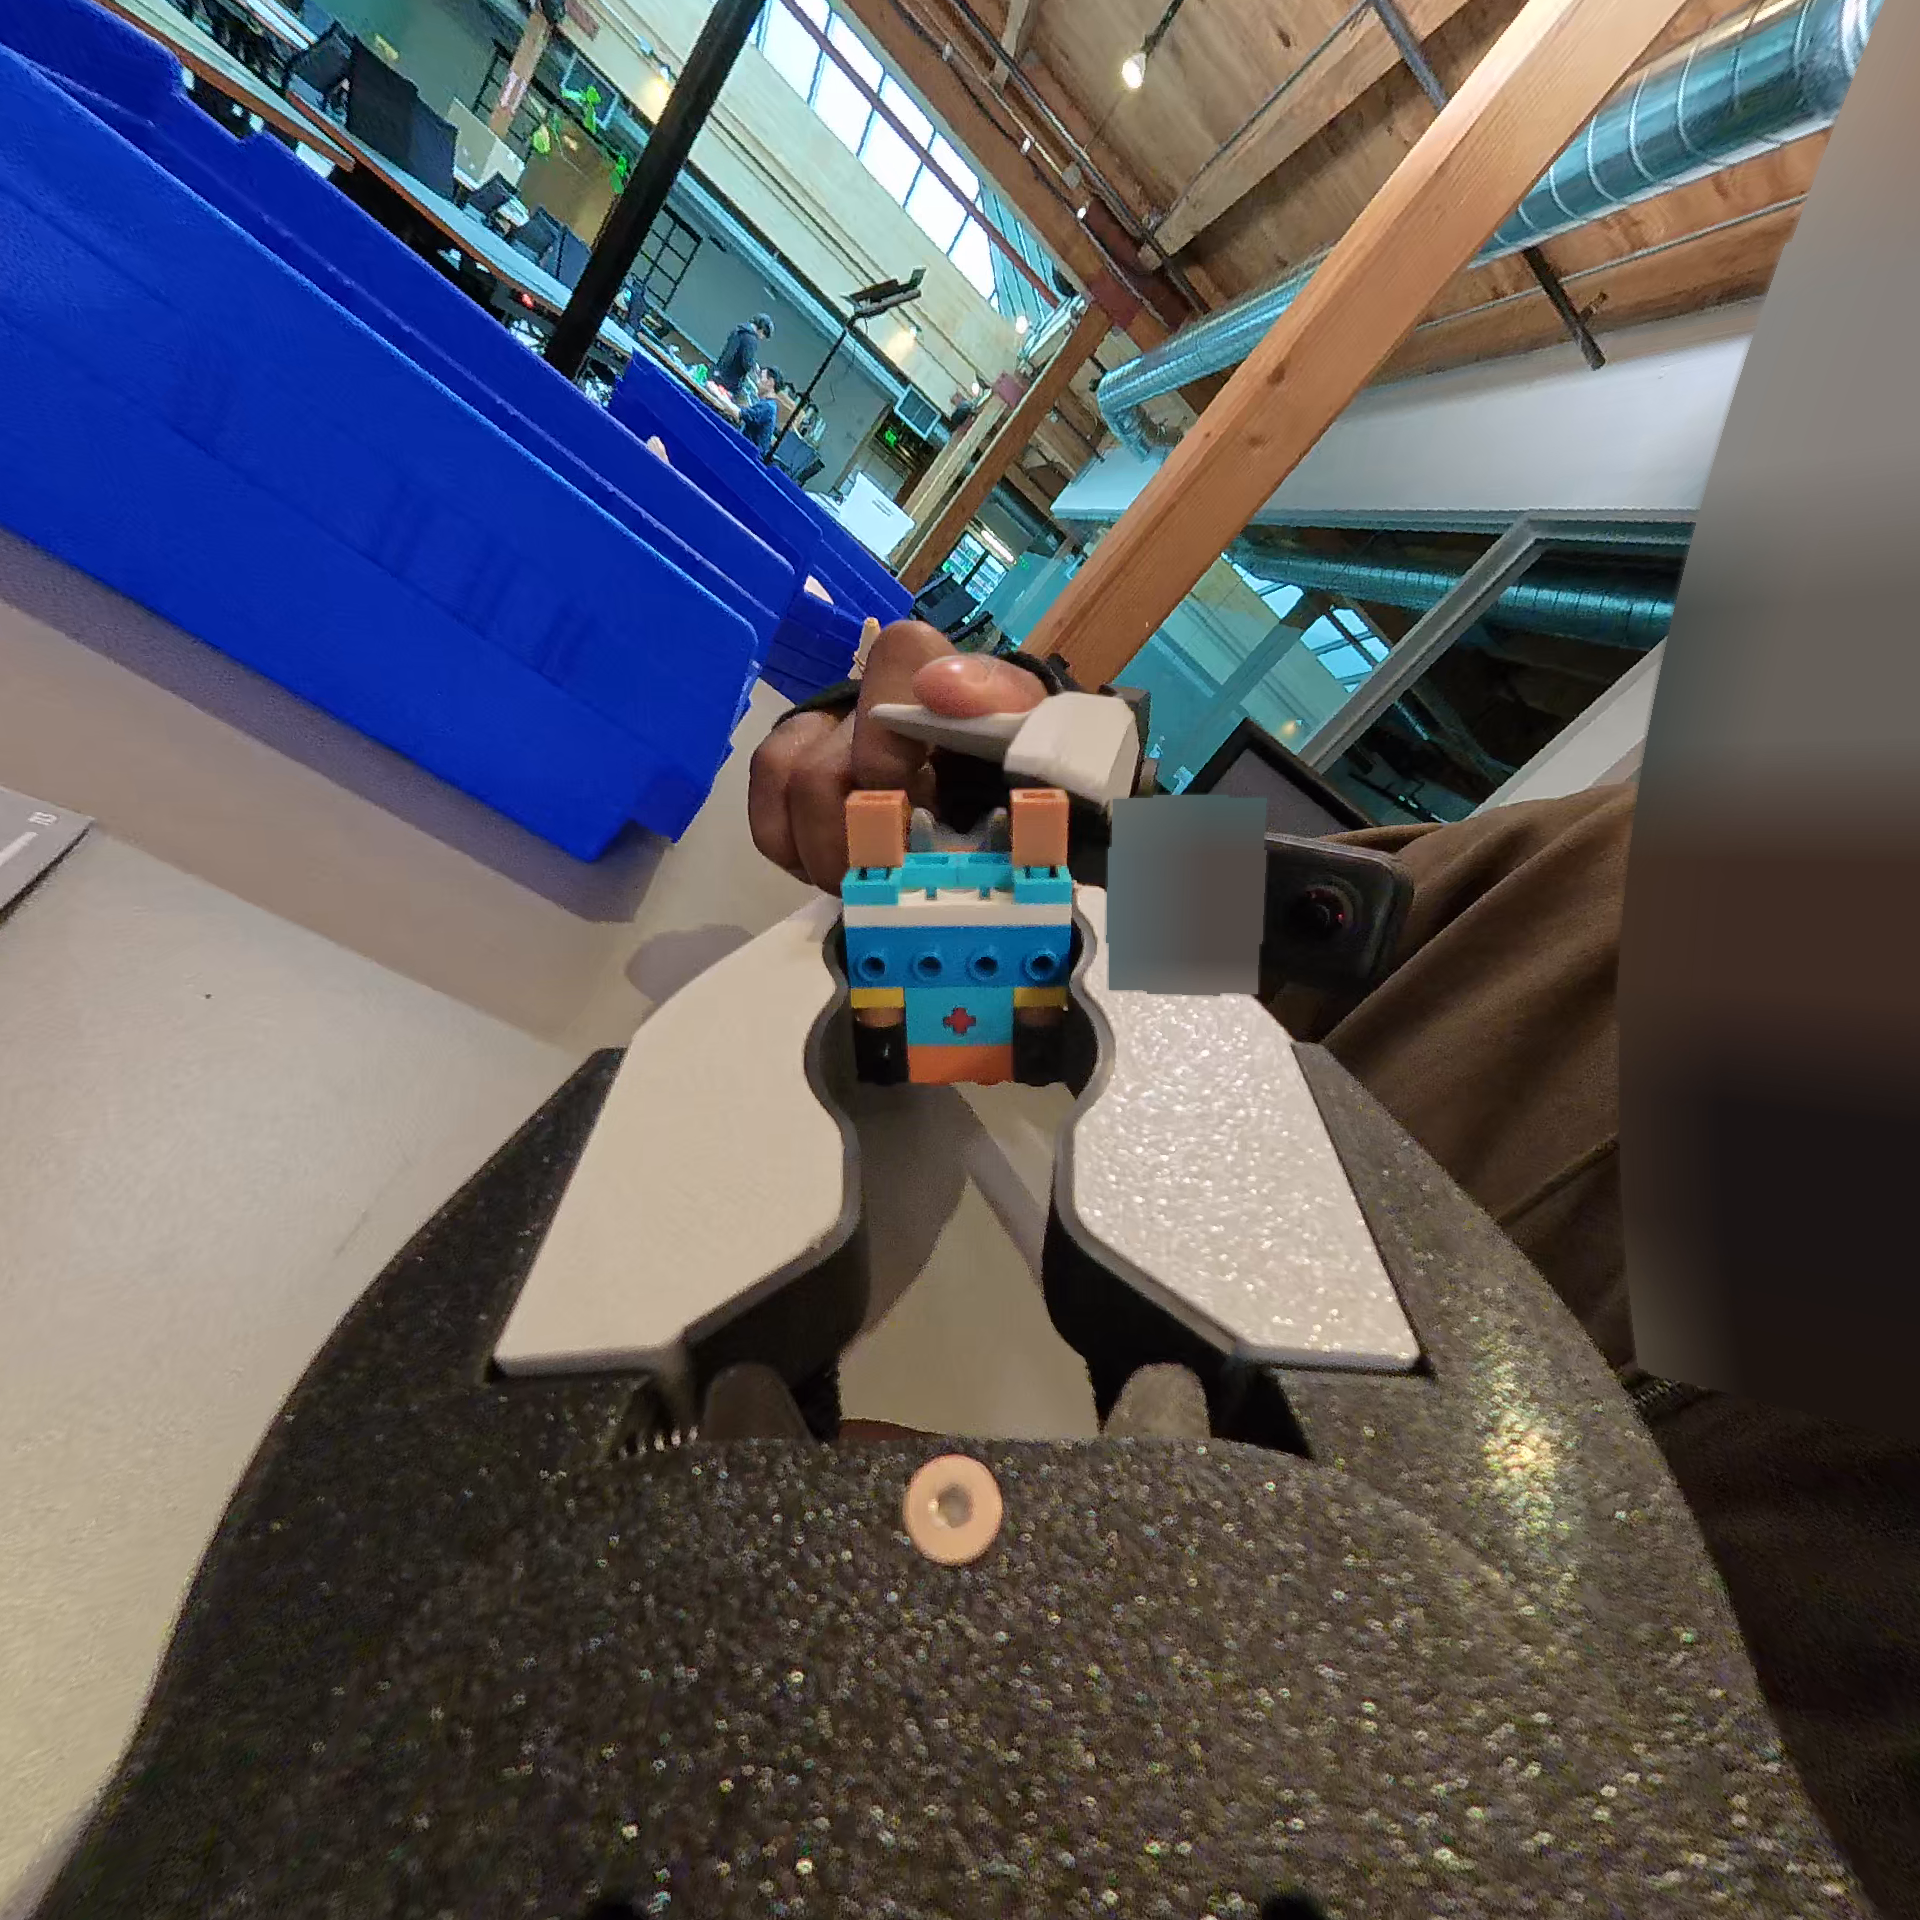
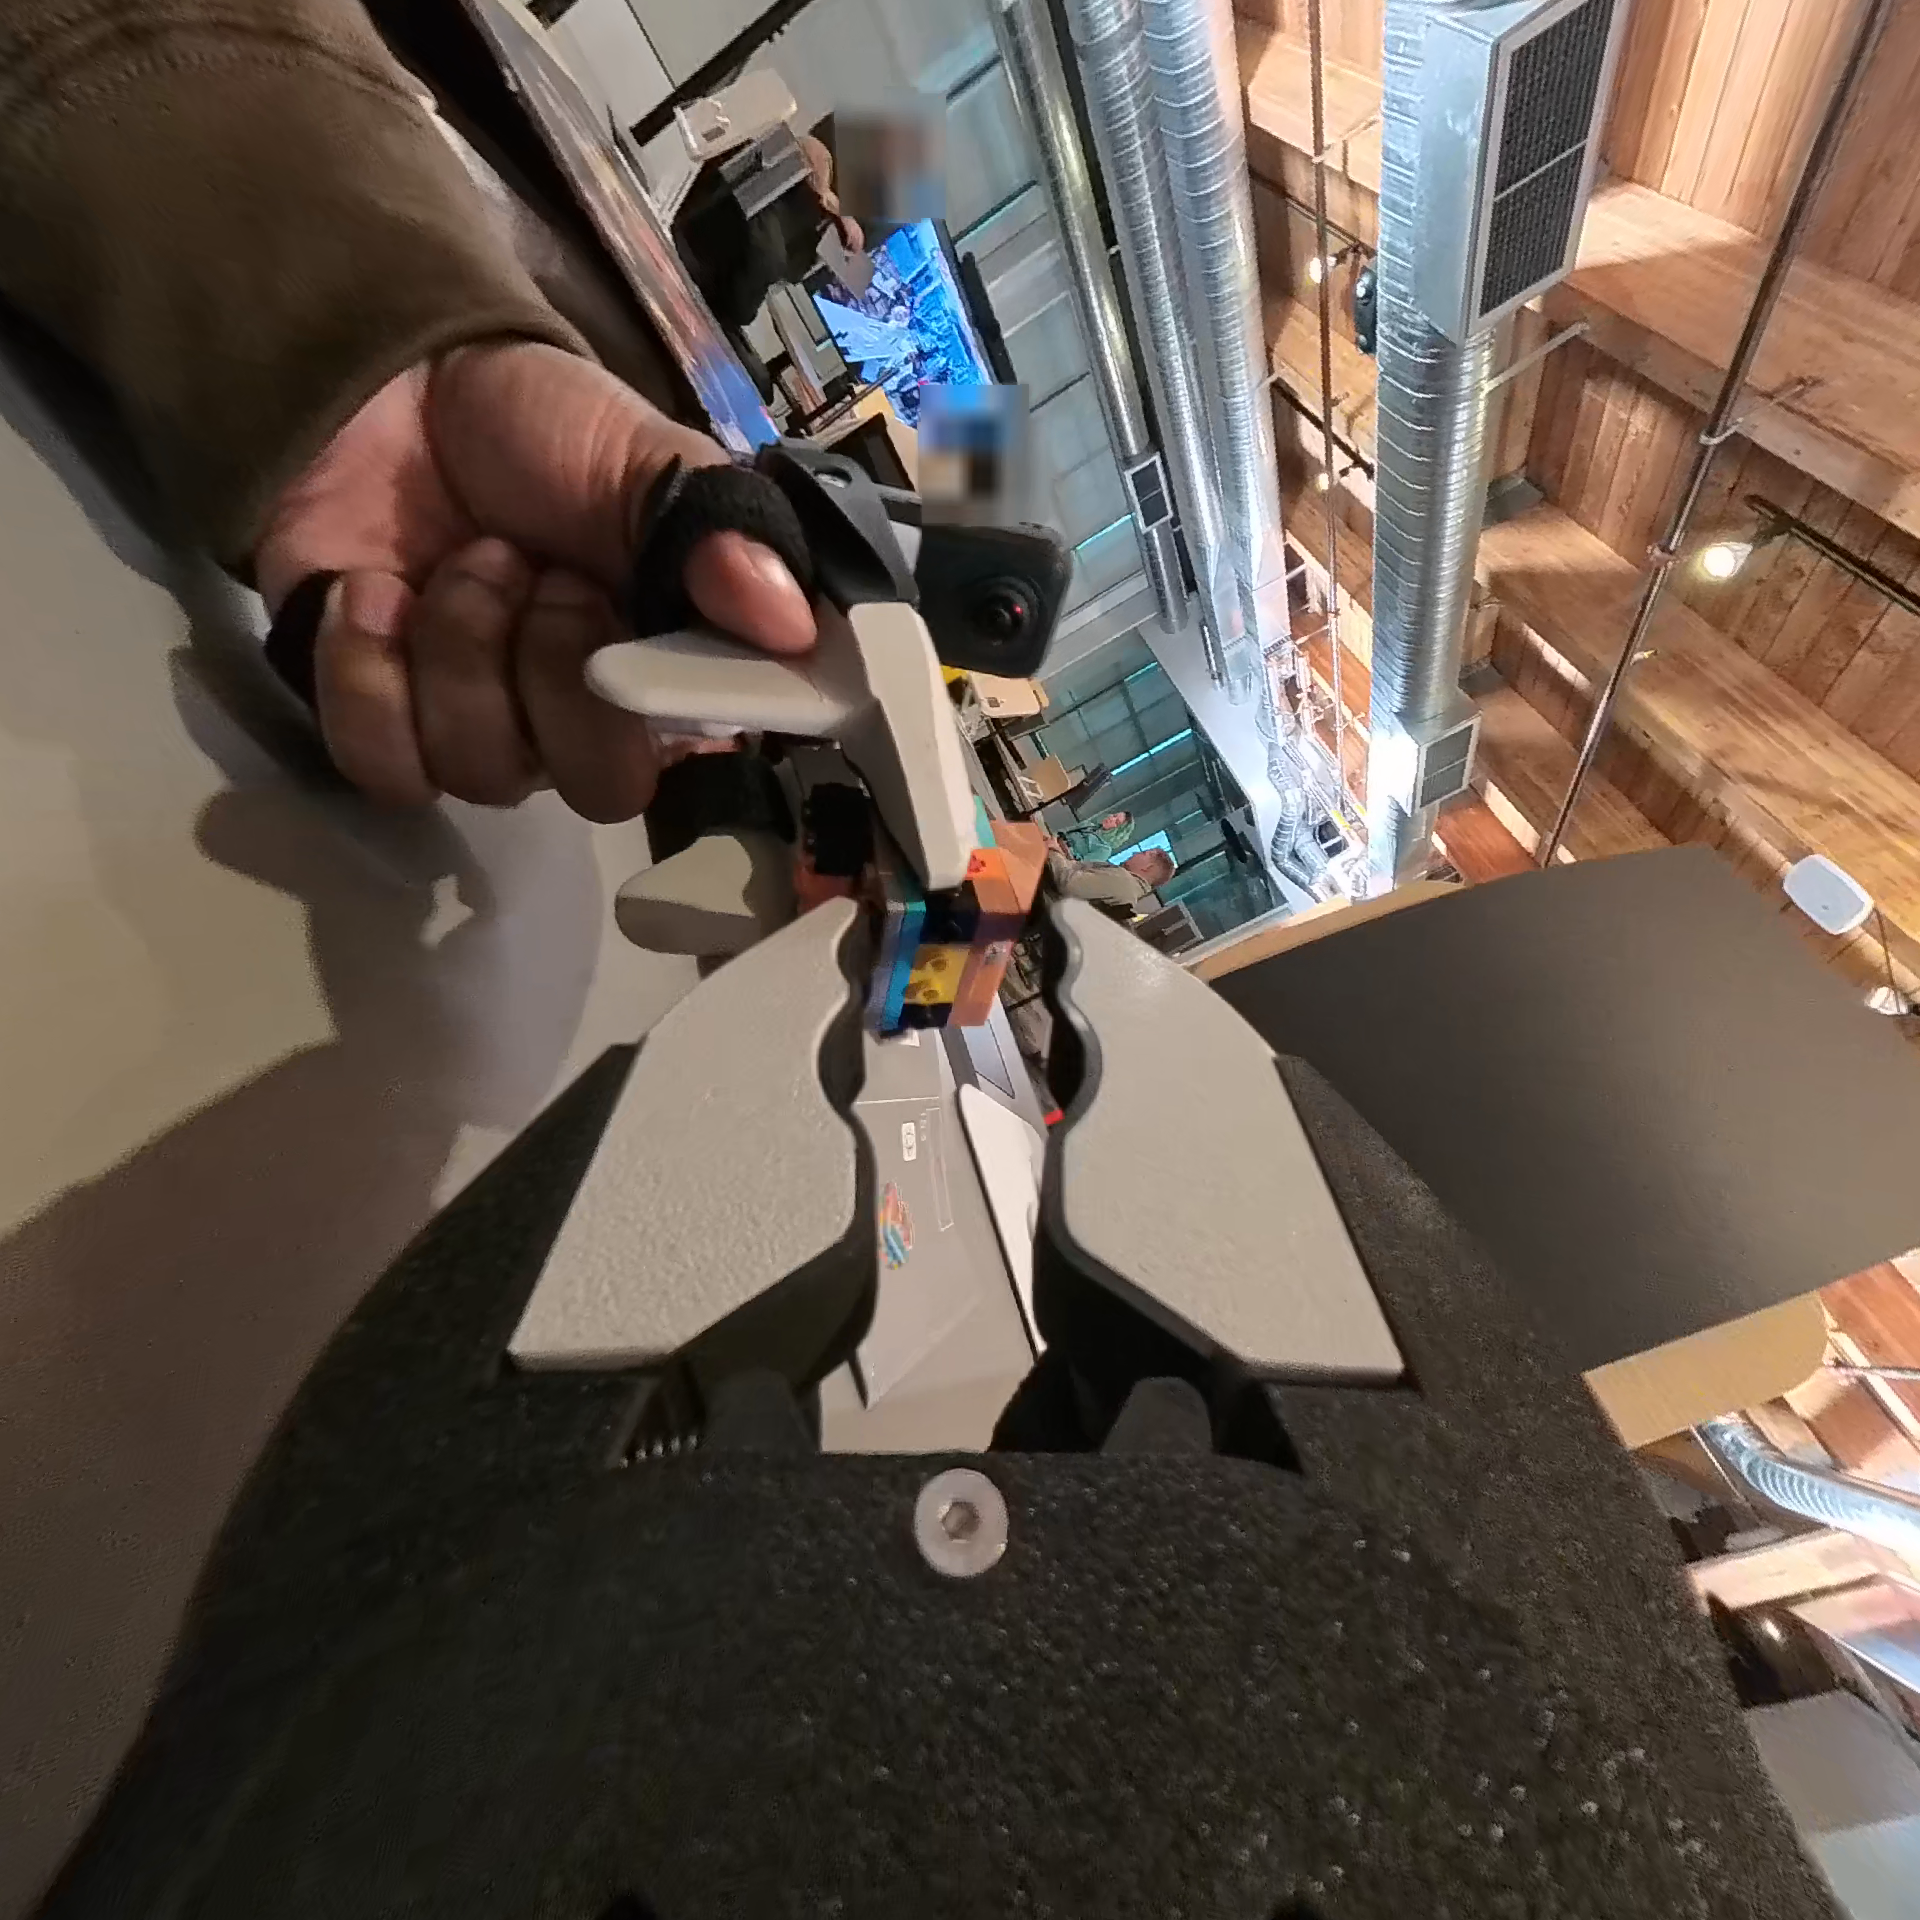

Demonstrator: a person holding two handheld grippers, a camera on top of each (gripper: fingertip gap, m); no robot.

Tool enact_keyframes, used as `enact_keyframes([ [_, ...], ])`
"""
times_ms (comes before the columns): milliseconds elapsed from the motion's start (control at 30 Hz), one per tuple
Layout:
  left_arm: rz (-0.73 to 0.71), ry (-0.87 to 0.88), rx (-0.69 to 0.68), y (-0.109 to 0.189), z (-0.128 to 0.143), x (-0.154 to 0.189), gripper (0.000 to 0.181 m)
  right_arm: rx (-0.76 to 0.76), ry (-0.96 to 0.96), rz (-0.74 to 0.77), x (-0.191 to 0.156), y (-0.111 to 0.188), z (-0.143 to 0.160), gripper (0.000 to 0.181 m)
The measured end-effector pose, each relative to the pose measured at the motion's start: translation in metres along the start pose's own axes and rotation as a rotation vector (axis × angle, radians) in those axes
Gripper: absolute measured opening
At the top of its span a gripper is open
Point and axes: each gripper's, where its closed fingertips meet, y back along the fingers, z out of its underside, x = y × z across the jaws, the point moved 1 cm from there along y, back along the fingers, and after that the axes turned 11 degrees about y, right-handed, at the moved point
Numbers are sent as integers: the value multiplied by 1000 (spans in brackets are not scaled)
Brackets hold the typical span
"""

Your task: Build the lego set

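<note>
Lego figure (image 1: 956, 977) pinched by left gripper (image 1: 956, 997), lifted off worktop (image 1: 208, 1039) — presumably steadied for right gripper (image 2: 961, 956), fingers (image 2: 727, 1122) narrowly parted, closing from 12 o'clock.

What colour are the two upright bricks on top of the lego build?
Light orange two upright bricks atop the lego build; clearest in left wrist view.

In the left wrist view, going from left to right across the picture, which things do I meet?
Blue bins → lego model, clamped in the left tool → camera of the other tool → brown sleeve.
</note>
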Motion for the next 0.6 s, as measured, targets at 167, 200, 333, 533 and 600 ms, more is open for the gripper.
enact_keyframes([
  [167, -13, 3, -16, -1, 2, -1, 36, 6, 0, -30, -2, 0, 0, 27],
  [200, -16, 2, -17, -1, 2, -1, 36, 8, -9, -38, -3, 0, 0, 27],
  [333, -35, -2, -25, -1, 4, -4, 36, 11, -38, -72, -4, 0, 2, 26],
  [533, -58, -1, -36, 0, 5, -7, 36, -9, -51, -102, -6, -1, 4, 26],
  [600, -61, -3, -40, -1, 5, -7, 36, -15, -52, -114, -6, 0, 4, 26],
])
